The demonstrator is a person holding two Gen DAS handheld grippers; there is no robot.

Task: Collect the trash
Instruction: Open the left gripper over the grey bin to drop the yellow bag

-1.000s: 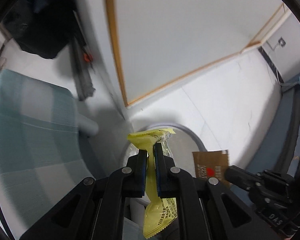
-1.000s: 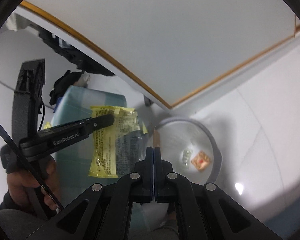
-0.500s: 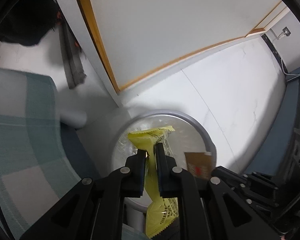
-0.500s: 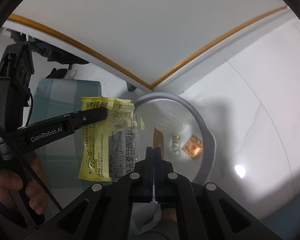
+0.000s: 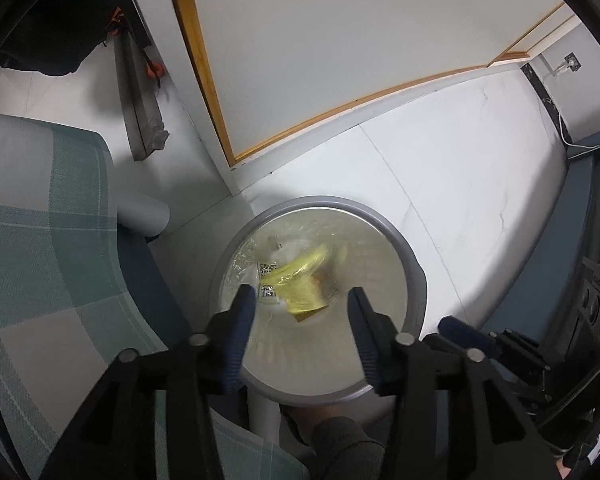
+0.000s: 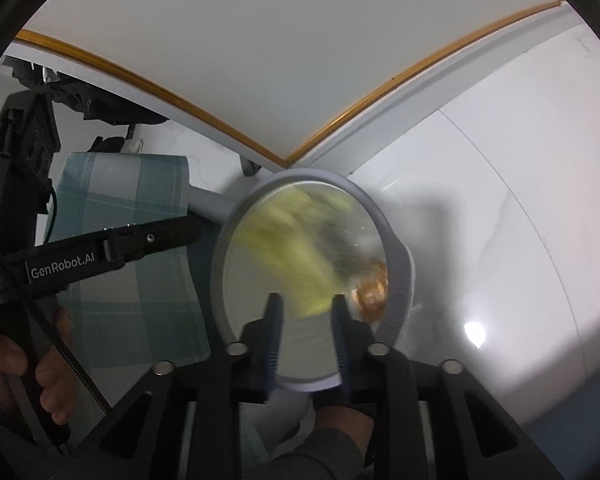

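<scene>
A round grey-rimmed trash bin (image 5: 414,268) with a clear liner stands on the floor below both grippers; it also shows in the right wrist view (image 6: 404,264). A yellow snack wrapper (image 5: 302,284) lies blurred inside the bin, and shows as a yellow smear in the right wrist view (image 6: 300,248). A small brown packet (image 6: 374,282) is blurred near the bin's right wall. My left gripper (image 5: 302,304) is open and empty above the bin. My right gripper (image 6: 308,316) is open and empty above the bin.
A white table with a wooden edge (image 5: 340,40) overhangs the bin. A chair with green checked fabric (image 5: 40,240) stands left of the bin. A white tiled floor (image 5: 480,184) lies to the right. A dark bag (image 5: 52,32) lies at the far left.
Both grippers have opened. The yellow wrapper left my left gripper and the brown packet left my right gripper; both have dropped into the bin. Both grippers moved closer over the bin.
</scene>
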